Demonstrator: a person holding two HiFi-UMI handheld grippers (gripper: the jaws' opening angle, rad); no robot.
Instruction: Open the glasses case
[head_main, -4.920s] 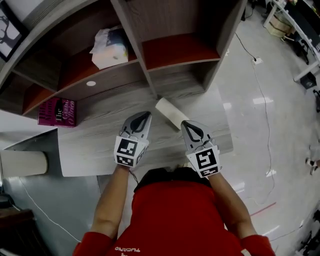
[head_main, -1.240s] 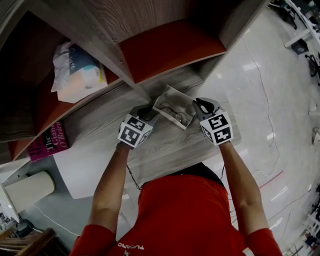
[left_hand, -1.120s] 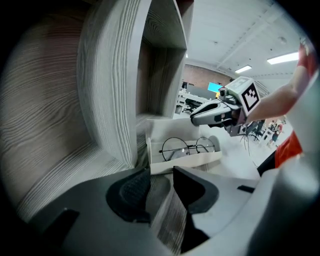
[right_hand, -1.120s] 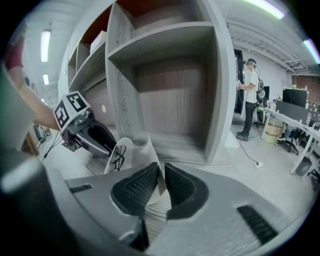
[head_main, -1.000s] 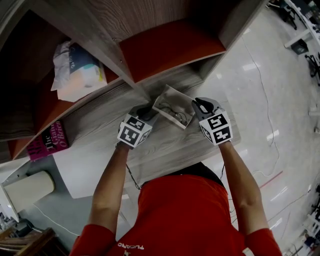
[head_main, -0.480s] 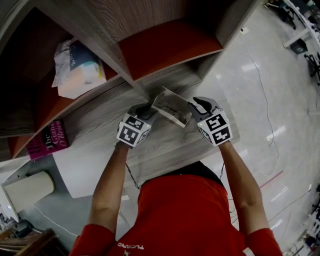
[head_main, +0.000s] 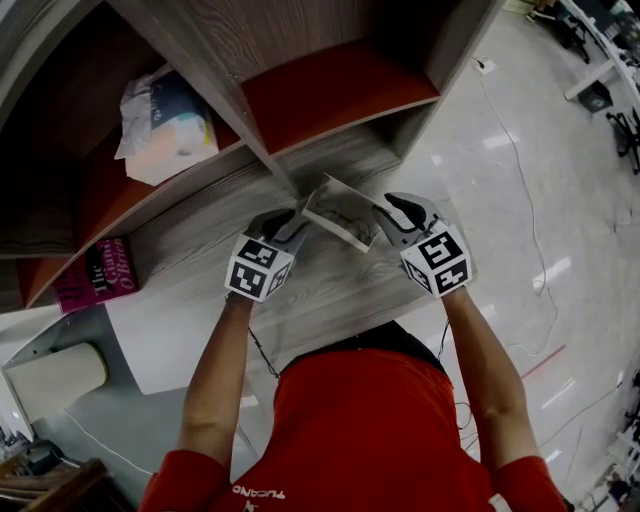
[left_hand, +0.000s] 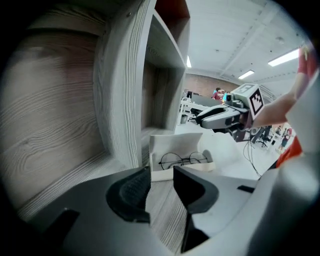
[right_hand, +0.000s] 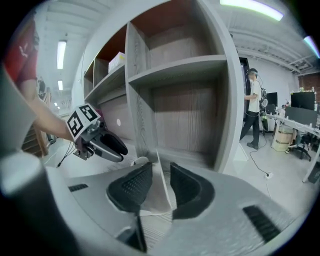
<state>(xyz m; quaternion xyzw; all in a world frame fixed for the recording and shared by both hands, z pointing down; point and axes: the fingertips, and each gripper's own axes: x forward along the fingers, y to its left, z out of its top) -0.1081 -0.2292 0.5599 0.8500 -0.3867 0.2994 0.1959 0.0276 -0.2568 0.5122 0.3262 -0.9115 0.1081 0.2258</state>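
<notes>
White glasses case (head_main: 340, 212) sits open now — task looks done. Jaws of right gripper (right_hand: 160, 170) have just been opening, lid (right_hand: 156, 195) loose between; left gripper (left_hand: 161, 172) at 9 o'clock gapes empty.

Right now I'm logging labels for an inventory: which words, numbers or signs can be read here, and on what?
"TUCANO": upside down on the red shirt.
"The": on the pink book; the rest of its title is blurred.
The white package: print too small to read.
On the left claw's cube and right claw's cube: square patterns, no words.
</notes>
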